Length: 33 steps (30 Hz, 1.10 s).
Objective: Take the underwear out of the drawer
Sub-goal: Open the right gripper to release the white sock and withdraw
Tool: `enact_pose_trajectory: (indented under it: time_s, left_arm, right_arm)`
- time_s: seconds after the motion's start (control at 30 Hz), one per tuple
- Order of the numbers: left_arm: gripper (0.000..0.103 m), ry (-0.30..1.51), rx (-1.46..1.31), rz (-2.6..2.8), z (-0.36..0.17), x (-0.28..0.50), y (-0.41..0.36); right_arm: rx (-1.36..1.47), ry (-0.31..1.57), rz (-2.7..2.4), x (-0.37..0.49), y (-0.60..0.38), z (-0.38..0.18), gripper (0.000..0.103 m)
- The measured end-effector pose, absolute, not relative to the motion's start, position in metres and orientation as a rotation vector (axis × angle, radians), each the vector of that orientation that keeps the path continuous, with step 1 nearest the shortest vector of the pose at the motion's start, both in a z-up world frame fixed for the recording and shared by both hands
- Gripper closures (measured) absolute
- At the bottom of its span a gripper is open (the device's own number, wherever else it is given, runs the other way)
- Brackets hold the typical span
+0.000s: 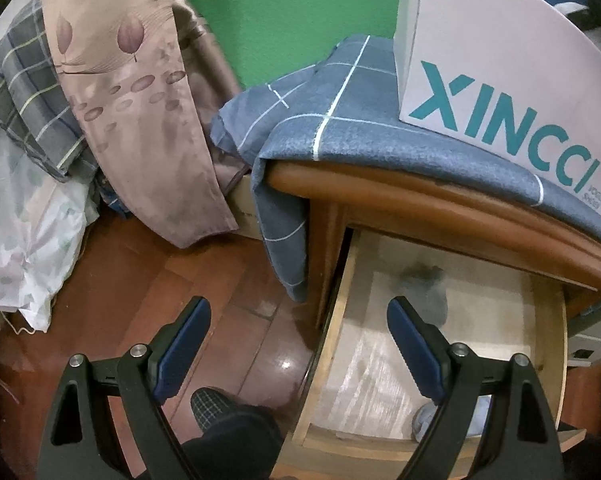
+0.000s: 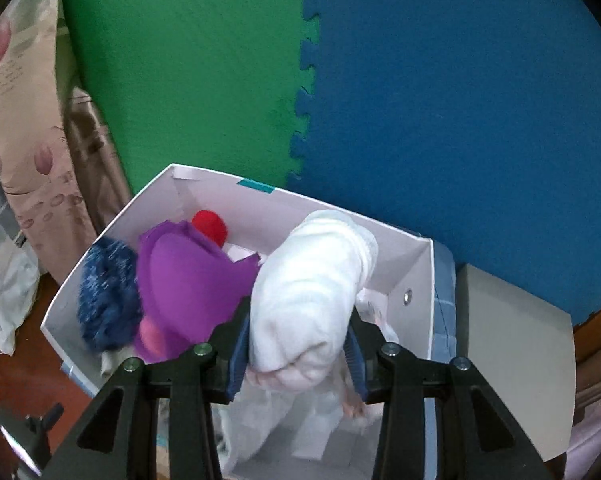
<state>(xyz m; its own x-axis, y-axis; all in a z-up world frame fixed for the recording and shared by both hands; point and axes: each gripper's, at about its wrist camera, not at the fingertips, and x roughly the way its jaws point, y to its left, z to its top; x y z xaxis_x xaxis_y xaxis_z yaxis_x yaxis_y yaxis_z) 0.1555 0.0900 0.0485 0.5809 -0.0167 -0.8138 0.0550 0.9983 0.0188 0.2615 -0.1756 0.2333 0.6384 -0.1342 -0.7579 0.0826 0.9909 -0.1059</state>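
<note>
With your right hand-held gripper (image 2: 296,344) pinching the white underwear (image 2: 312,292) over the white box (image 2: 412,276), lower before releasing; your left hand-held gripper (image 1: 300,344) hangs spread above the drawer (image 1: 380,360).

Your left fingers (image 1: 416,344) wear matt blue ribbed pads on black plastic, with bright metal pins. Beneath them the drawer (image 1: 332,344) is pale bare wood, and the floor (image 1: 228,320) is glossy reddish wood. A soft matt checked cloth (image 1: 360,136) drapes the varnished cabinet (image 1: 460,204). Your right gripper (image 2: 296,356) pinches soft white knit underwear (image 2: 308,292) over a smooth white cardboard box (image 2: 404,264) holding purple felt (image 2: 184,280) and fuzzy blue yarn (image 2: 108,288). The wall mats (image 2: 440,100) look like grainy foam.
</note>
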Motion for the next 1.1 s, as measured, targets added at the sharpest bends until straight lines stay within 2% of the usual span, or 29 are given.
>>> enact_pose_trajectory:
  time_s: [0.37,0.5,0.6,0.9,1.1]
  left_arm:
    - [0.015,0.969,0.03,-0.04,0.045,0.158,0.09]
    - [0.015,0.972,0.036,-0.04,0.044,0.159,0.09]
    - [0.015,0.985,0.033,-0.042,0.041,0.16,0.092]
    - [0.015,0.99,0.037,-0.018,0.038,0.163,0.095]
    - [0.015,1.014,-0.014,0.022,0.036,0.167,0.11]
  right_arm:
    - [-0.038,0.96,-0.157,0.293,-0.185,0.194,0.057]
    - [-0.068,0.947,-0.171,0.291,-0.18,0.196,0.047]
    - [-0.105,0.894,-0.18,0.281,-0.173,0.209,0.045]
    - [-0.201,0.705,-0.145,0.211,-0.153,0.268,0.039]
    - [-0.284,0.674,0.002,0.129,-0.114,0.265,0.038]
